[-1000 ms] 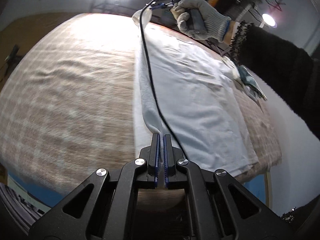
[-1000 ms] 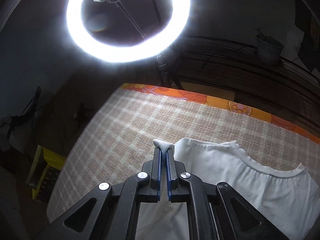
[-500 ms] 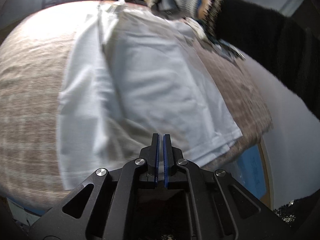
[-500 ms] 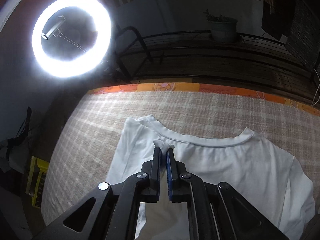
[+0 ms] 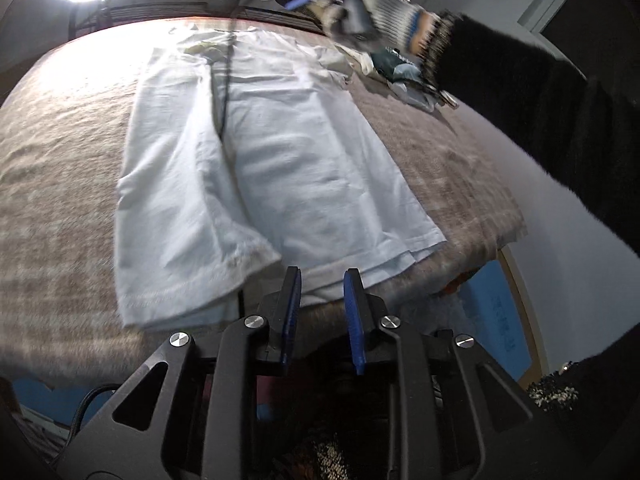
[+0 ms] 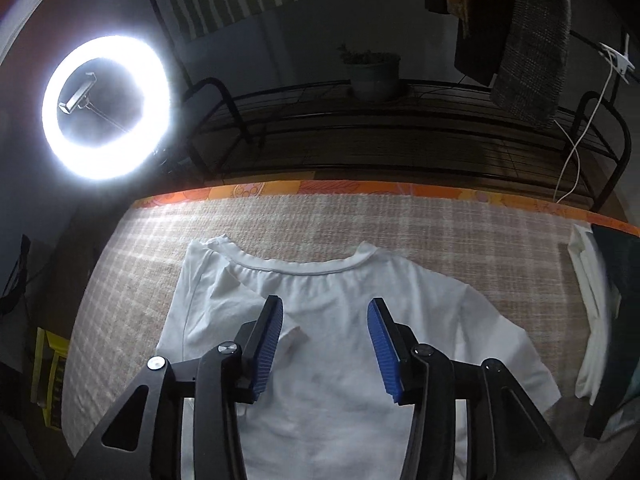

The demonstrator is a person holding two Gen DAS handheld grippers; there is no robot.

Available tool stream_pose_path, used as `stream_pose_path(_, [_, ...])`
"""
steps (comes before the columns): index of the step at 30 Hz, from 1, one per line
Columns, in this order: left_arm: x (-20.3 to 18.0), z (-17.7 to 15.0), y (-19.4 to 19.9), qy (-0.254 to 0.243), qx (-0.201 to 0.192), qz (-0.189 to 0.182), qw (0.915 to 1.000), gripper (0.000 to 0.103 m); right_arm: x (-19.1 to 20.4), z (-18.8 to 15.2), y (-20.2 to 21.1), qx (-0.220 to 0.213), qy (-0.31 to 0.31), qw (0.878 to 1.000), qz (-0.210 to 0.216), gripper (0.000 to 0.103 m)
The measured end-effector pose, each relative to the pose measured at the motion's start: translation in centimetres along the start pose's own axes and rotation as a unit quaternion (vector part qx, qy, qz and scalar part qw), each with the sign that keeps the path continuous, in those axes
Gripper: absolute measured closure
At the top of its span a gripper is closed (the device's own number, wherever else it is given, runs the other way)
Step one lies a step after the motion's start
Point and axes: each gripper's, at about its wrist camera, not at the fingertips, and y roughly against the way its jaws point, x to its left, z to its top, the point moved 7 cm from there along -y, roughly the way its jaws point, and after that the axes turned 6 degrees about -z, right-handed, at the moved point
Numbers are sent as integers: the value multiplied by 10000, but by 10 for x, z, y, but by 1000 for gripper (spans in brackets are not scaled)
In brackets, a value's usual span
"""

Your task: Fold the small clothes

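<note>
Left cam first: my left gripper point(image 5: 320, 280) is opening up, nothing between the pads now. A second ago it was pinching the shirt's edge shut. The shirt point(image 5: 280, 152) is lying flat on the checked blanket point(image 5: 60, 200), and one side is now folded over the middle, where before that edge was still lifted in my jaws. The hem is sitting just ahead of the fingertips, not touching as far as I'm seeing. A gloved hand point(image 5: 368, 4) is showing up top at the far end of the shirt, blurry.

Right cam: the right gripper point(image 6: 325, 308) is spreading wide too, and it's empty, hanging over the shirt point(image 6: 340, 320) below the collar point(image 6: 296, 266). Earlier it was clamped on a bit of white cloth off to the side near the ring light point(image 6: 106, 108). Another white piece point(image 6: 592, 320) is lying at the right edge.
</note>
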Motion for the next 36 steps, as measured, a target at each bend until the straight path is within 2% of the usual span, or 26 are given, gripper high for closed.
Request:
stream_pose_path(14, [-27, -16, 37, -135, -327, 29, 9994, 82, -73, -50, 129, -647, -321, 9973, 123, 57])
stream_pose_path(19, [-16, -10, 41, 24, -560, 281, 9980, 82, -87, -77, 173, -914, -265, 9952, 224, 56])
stream_pose_path(23, [1, 3, 40, 232, -823, 551, 9948, 82, -98, -103, 197, -1031, -240, 9941, 256, 46])
stream_pose_path(27, [3, 17, 24, 153, -831, 755, 9936, 82, -116, -128, 212, -1039, -203, 9941, 224, 46])
stream_pose_path(31, [-18, 26, -7, -82, -675, 614, 9958, 82, -143, -151, 212, -899, -273, 9954, 162, 46])
stream_pose_path(36, [-58, 31, -58, -537, -275, 371, 9975, 82, -184, -171, 208, -745, -580, 9953, 200, 46])
